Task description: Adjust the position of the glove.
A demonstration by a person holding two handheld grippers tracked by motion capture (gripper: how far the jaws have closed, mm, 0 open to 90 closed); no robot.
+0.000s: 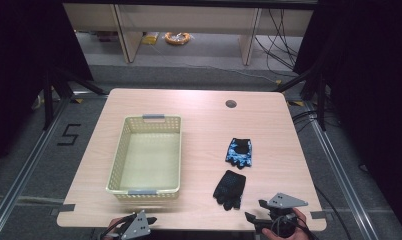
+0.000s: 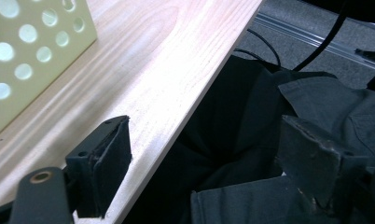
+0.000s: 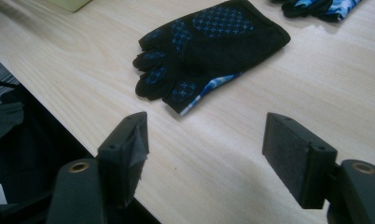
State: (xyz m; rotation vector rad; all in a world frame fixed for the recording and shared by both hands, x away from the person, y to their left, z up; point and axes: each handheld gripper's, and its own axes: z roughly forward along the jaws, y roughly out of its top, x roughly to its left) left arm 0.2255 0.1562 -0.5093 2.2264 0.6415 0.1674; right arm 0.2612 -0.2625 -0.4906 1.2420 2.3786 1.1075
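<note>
Gloves lie on the right half of the wooden table (image 1: 199, 107). The black glove (image 1: 229, 188) sits in the lower centre-right of the high view, just above the right gripper (image 1: 255, 211); the blue-patterned glove (image 1: 239, 152) lies a little farther up the frame, apart from the first. Nothing stands between the right gripper and the black glove: bare tabletop separates them.

The cream perforated basket (image 1: 120, 155) occupies the left-centre of the high view, with grey handles at its near and far ends. Its interior shows nothing inside. A small dark round hole (image 1: 231, 104) marks the tabletop near the far edge.

In the right gripper view the black glove (image 3: 209, 51) lies in the upper centre, grip-dotted palm side up. Its long axis runs from lower left to upper right of that frame, fingers toward the lower left and the near table edge, cuff toward the upper right. A blue-patterned strip shows along its lower side. The blue-patterned glove (image 3: 318, 8) is cut off at the top right.

The right gripper (image 3: 204, 144) hangs over the near table edge, jaws wide apart and holding nothing. The left gripper (image 1: 139, 222) is at the bottom left of the high view, at the near edge below the basket; in the left gripper view its jaws stand apart with nothing between them, one over the table edge, the other over dark clothing (image 2: 251, 121).
</note>
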